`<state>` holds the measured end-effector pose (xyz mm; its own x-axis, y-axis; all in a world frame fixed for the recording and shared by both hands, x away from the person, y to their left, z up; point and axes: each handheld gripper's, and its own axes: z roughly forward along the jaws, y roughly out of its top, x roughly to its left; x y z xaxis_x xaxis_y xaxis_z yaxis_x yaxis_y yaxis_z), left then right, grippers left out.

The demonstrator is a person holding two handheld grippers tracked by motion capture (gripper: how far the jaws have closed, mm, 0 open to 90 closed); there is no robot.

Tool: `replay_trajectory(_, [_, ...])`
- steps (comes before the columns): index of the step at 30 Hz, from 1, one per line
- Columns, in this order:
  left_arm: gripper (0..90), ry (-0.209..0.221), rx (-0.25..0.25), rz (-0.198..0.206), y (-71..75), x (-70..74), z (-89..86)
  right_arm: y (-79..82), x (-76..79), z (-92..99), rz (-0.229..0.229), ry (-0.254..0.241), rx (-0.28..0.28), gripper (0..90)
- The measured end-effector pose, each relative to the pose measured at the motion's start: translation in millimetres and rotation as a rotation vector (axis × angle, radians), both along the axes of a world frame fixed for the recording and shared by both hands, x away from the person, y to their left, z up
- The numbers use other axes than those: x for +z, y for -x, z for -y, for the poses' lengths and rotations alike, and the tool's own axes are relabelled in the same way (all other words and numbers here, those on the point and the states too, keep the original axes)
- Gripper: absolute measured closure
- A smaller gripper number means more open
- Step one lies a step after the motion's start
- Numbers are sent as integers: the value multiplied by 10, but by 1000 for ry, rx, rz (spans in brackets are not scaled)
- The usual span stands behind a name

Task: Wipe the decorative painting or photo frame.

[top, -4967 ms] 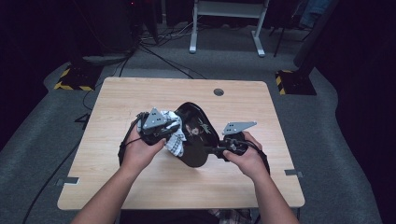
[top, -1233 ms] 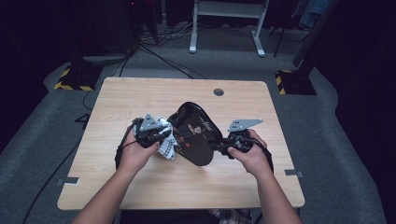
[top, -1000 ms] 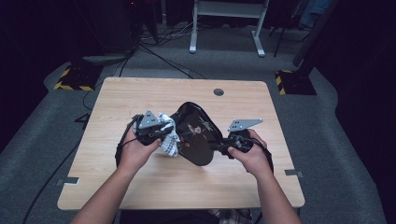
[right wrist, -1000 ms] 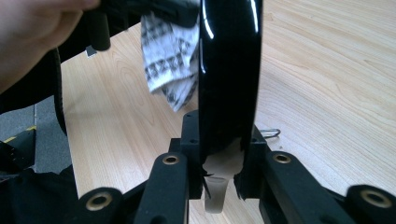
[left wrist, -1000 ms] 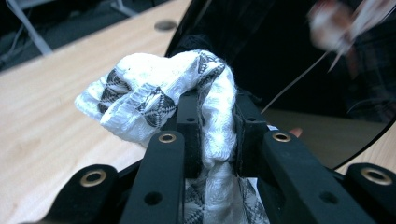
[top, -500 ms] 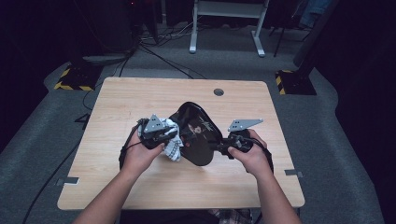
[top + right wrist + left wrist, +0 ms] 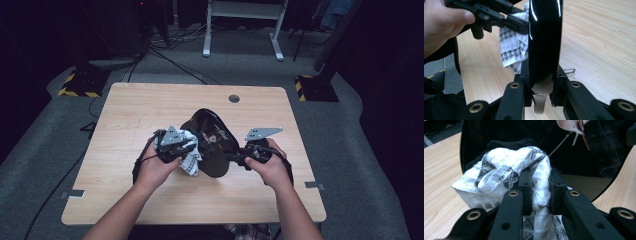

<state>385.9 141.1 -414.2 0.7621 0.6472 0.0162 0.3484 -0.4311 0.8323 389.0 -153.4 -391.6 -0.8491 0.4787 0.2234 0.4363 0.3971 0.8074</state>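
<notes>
The wooden table [image 7: 125, 125] lies under both claws, bare apart from the work held above its middle. Biggest thing in hand is the black glossy plate [image 7: 212, 145], stood on edge and tilted; in the right gripper view [image 7: 545, 37] it rises straight up out of the claw, seen edge-on.

The right gripper [image 7: 239, 159] is clamped on the plate's rim, one jaw on each face, holding it steady off the tabletop. The left gripper [image 7: 186, 150] is closed tight on a bunched white cloth with a grey pattern [image 7: 506, 175], the fabric pinched between its jaws and spilling out ahead of and below them. That wad sits pressed to the plate's shiny face directly in front of the left claw, and to the left of the right claw's jaws [image 7: 512, 47].

Against the views of a second ago, the plate and the right hand [image 7: 272, 167] have kept their place, while the left hand [image 7: 157, 167] has slid the cloth a little across the plate's face, and lower than five seconds ago. Neither grip has loosened. I read that as wiping in progress: short strokes over one face, with the far face probably yet to be turned toward the cloth
</notes>
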Motion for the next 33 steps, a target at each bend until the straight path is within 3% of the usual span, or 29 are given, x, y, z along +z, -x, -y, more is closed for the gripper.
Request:
replay_trajectory(3, [768,34,-13,11,3,119,21,-2,-1,-1,-1,-2,0,770])
replay_trajectory(8, [767,36,-25,48,27,253,81,-4,-5,4,-7,-7,-1,770])
replay_trajectory(10, [767,29,-28,54,38,236,109,-1,-5,5,-5,-6,-3,769])
replay_trajectory(17, [767,36,-52,0,72,1,172,-5,-6,11,-4,-4,-8,769])
replay_trajectory(25, [766,27,-56,32,86,171,230,-15,-10,15,-9,-11,-7,770])
replay_trajectory(27, [766,26,-65,38,95,141,253,-18,-13,25,-8,-9,-8,770])
replay_trajectory(33, [767,20,-87,-6,136,-50,284,-12,-15,20,-7,-14,-9,769])
